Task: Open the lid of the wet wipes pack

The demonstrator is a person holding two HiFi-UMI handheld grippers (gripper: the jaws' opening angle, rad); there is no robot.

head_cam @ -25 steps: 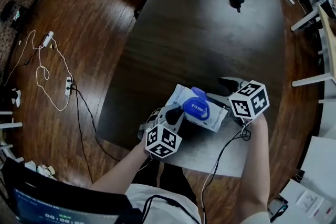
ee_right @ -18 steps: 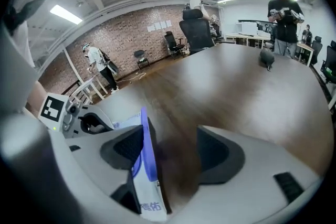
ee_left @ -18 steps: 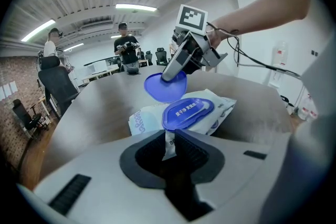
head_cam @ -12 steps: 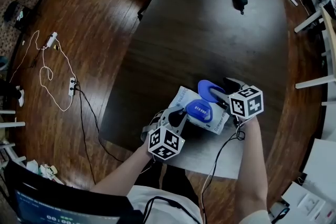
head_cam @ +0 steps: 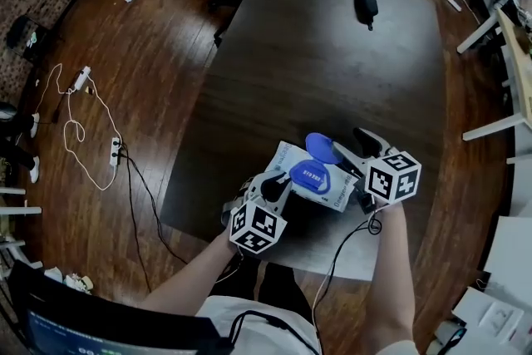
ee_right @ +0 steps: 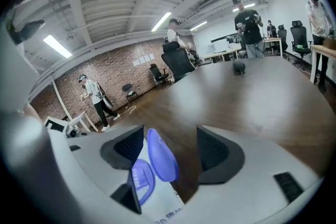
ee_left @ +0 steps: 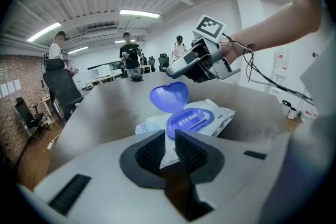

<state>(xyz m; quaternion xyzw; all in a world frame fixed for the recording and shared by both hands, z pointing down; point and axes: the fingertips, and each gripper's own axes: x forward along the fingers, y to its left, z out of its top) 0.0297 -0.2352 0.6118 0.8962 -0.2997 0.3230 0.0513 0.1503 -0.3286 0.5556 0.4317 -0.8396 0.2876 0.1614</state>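
We see a big dark wooden table (head_cam: 316,71) with round corners. A white soft wet wipes pack (head_cam: 287,158) lies on it near our edge. A small black oval thing (head_cam: 365,2) lies far away at the other end.

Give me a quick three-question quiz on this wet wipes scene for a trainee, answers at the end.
1. True or false: the blue lid of the wipes pack stands open.
2. Which gripper is clamped on the pack's edge? A: left gripper. B: right gripper. C: neither.
3. Short answer: what stands between the right gripper's open jaws?

Key: 1 true; 2 A; 3 the lid.
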